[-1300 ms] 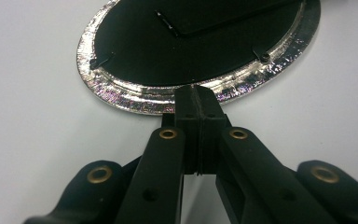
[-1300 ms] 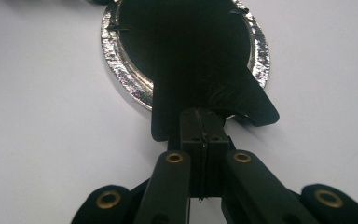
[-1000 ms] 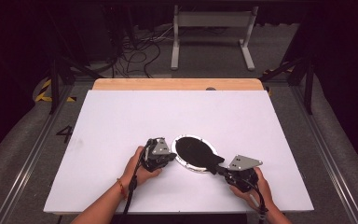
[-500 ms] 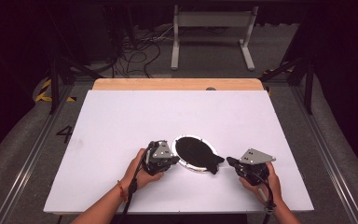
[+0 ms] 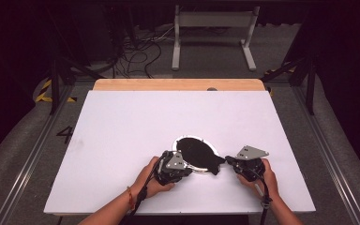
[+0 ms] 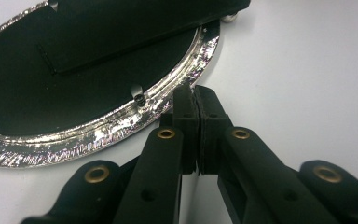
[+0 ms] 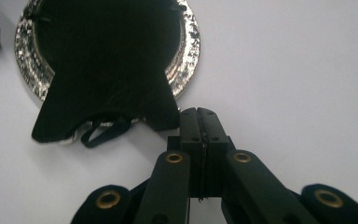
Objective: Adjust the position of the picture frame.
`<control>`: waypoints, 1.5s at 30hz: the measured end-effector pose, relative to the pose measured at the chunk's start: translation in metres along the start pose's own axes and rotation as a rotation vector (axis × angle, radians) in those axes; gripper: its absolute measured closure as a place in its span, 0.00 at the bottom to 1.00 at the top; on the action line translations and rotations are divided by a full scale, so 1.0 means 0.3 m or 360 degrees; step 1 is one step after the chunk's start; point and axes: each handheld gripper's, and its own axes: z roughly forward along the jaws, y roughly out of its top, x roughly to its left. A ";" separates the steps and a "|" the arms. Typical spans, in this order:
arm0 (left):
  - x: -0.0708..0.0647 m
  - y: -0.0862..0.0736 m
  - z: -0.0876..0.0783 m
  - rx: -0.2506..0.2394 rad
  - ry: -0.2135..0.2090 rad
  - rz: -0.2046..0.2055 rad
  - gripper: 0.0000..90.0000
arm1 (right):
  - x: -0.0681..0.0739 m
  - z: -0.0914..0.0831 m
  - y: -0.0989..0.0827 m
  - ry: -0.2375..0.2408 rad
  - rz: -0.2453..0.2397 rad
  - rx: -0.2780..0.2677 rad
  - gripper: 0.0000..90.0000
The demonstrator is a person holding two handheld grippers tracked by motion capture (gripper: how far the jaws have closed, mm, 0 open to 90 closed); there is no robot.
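Meanwhile both hands had drifted rightward across the white table (image 5: 122,122), the right gripper (image 5: 230,162) pulling slightly clear of the oval picture frame (image 5: 187,165), which lay face down, stand flap up, between them. Both grippers' fingers were pressed together, empty; the left gripper (image 6: 196,100) sat at the silver rim, suggesting repositioning before a grasp.

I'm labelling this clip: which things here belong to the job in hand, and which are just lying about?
In the job:
- oval silver-rimmed frame with black backing
- left gripper, shut
- right gripper, shut
- white table

Lying about:
- white metal stand on the floor
- tangled black cables
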 end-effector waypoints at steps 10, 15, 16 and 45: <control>0.014 -0.003 -0.003 0.0003 0.0070 0.0001 1.00 | 0.006 0.014 0.007 0.0004 -0.0013 0.0007 1.00; 0.035 -0.010 -0.010 0.0003 0.0104 -0.0023 1.00 | 0.022 0.011 0.007 0.0020 -0.0017 0.0007 1.00; 0.039 -0.011 -0.011 0.0003 0.0116 -0.0021 1.00 | 0.027 0.011 0.008 0.0025 -0.0012 0.0007 1.00; 0.145 -0.020 -0.022 0.0023 0.0301 -0.0080 0.98 | 0.120 0.034 0.041 0.0083 -0.0057 0.0008 1.00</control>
